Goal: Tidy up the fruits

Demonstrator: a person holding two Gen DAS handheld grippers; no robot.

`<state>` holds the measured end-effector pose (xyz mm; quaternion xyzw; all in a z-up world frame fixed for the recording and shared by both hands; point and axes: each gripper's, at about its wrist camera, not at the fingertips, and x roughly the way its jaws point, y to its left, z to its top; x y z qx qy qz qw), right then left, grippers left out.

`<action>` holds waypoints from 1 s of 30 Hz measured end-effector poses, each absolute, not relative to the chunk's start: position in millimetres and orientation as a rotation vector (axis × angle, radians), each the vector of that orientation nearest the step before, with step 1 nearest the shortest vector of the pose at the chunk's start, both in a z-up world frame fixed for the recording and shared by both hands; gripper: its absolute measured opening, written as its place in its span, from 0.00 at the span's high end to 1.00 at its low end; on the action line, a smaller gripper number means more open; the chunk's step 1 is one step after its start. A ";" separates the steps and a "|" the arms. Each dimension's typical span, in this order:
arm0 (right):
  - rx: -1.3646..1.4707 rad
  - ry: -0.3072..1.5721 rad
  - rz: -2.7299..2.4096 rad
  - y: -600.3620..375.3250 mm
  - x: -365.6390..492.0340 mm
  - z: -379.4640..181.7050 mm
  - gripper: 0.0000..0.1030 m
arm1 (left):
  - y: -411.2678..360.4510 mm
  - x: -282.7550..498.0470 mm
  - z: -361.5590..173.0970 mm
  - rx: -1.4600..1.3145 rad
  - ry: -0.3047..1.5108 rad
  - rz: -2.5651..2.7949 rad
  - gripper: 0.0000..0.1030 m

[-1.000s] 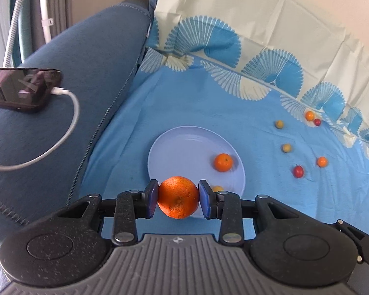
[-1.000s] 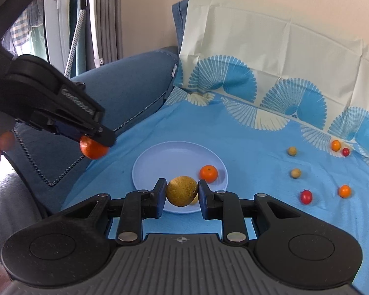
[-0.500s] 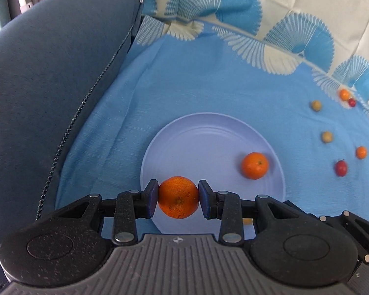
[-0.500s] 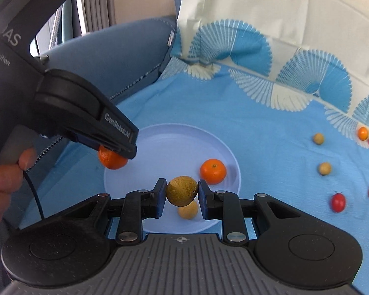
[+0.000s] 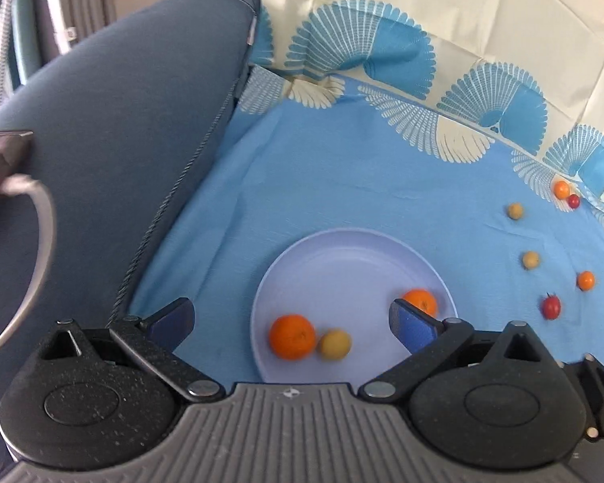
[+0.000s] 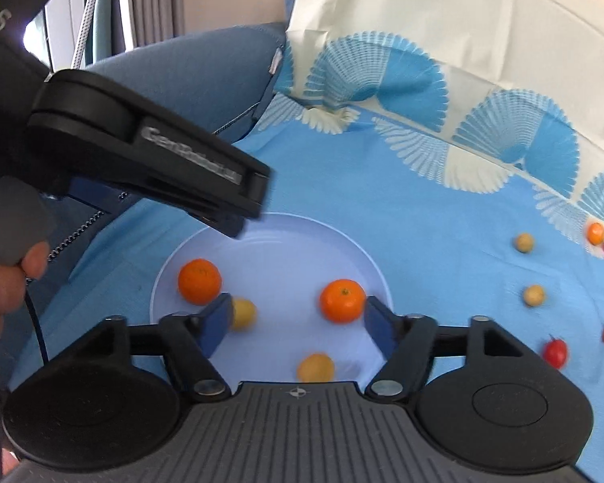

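Both of my grippers hang over a pale lavender plate that sits on a blue cloth draped over a sofa seat. My left gripper has its jaws spread wide with nothing between them. My right gripper is likewise spread and empty. On the plate lie four fruits: a mandarin near the left rim, a second mandarin toward the right, and two small yellow fruits. I judge that the plate serves as the collecting spot. Six small fruits wait on the cloth, well apart from the plate on the right: two tan, two orange, and two red.
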<state>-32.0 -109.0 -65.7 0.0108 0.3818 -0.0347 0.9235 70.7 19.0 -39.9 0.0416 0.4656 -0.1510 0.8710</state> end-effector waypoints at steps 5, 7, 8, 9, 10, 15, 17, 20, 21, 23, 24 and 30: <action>0.077 0.801 -0.074 -101.2 -87.2 -41.6 0.11 | 47.7 19.3 -21.5 0.100 0.974 -0.279 0.00; 0.082 0.789 -0.091 -94.8 -107.9 -31.7 0.07 | 62.0 -3.9 -16.0 0.108 0.977 -0.273 0.00; 0.083 0.779 -0.104 -90.9 -118.1 -26.6 0.05 | 68.4 -13.1 -13.9 0.103 0.974 -0.271 0.00; 0.084 0.764 -0.117 -87.6 -127.0 -21.3 0.04 | 76.1 -24.0 -10.6 0.095 0.964 -0.262 0.00; 0.082 0.748 -0.127 -84.5 -135.3 -15.9 0.03 | 82.3 -31.8 -8.0 0.091 0.953 -0.252 0.00; 0.064 0.672 -0.154 -74.9 -165.9 6.3 0.01 | 98.4 -63.9 8.0 0.106 0.900 -0.246 0.00; 0.064 0.651 -0.157 -71.5 -175.4 12.3 0.01 | 100.3 -75.5 15.1 0.110 0.875 -0.265 0.00; 0.043 0.619 -0.149 -62.9 -192.2 20.6 0.01 | 101.1 -90.2 27.1 0.111 0.829 -0.280 0.00; 0.033 0.608 -0.146 -59.9 -197.9 24.0 0.01 | 101.6 -94.6 31.0 0.111 0.815 -0.284 0.00; 0.018 0.584 -0.144 -56.6 -205.7 29.3 0.01 | 101.9 -103.0 37.5 0.110 0.793 -0.292 0.00; 0.014 0.573 -0.148 -55.0 -209.5 31.9 0.01 | 102.7 -106.2 39.9 0.109 0.787 -0.298 0.00; 0.012 0.546 -0.162 -50.5 -225.3 41.0 0.01 | 108.7 -124.0 51.9 0.093 0.749 -0.314 0.00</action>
